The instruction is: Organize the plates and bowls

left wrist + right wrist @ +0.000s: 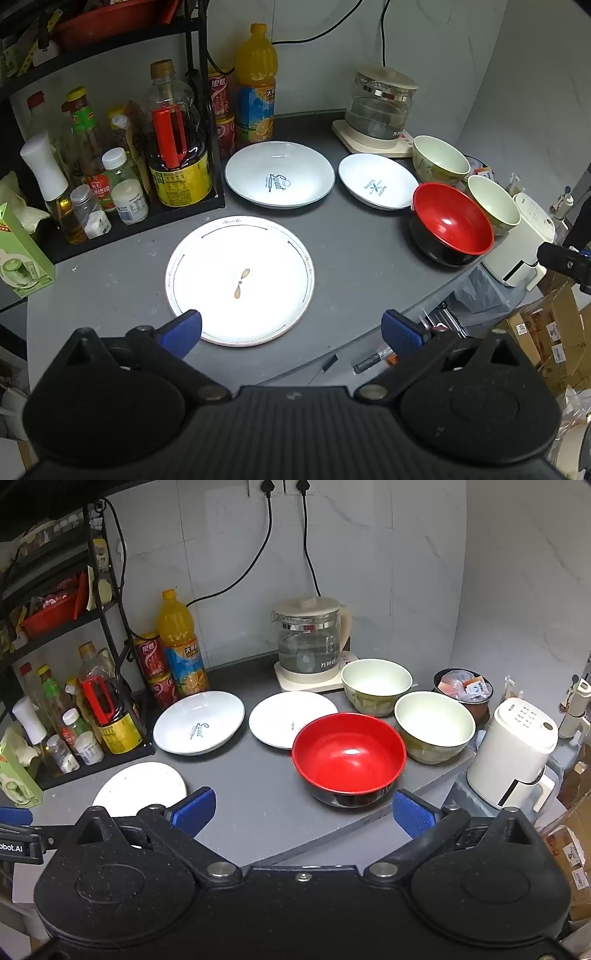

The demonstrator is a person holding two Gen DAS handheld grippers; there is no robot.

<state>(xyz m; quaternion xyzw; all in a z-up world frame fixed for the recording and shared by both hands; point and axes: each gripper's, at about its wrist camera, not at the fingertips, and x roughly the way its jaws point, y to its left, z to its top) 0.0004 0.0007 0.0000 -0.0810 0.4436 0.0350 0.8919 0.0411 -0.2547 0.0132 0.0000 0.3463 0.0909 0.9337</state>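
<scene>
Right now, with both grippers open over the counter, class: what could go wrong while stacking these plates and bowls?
1. The red bowl sits close to the counter's curved edge; a nudge from the right gripper might push it off.
2. The flat plate lies low, so the left gripper may slip on its rim.
3. The glass kettle stands just behind the green bowls.

We saw a grey table (258,812) carrying a flat plate (240,280), two white dishes (279,174) (376,181), a red bowl (349,755), two pale bowls (376,685) (434,725), a kettle base (306,681) and a black rack (122,225).
</scene>
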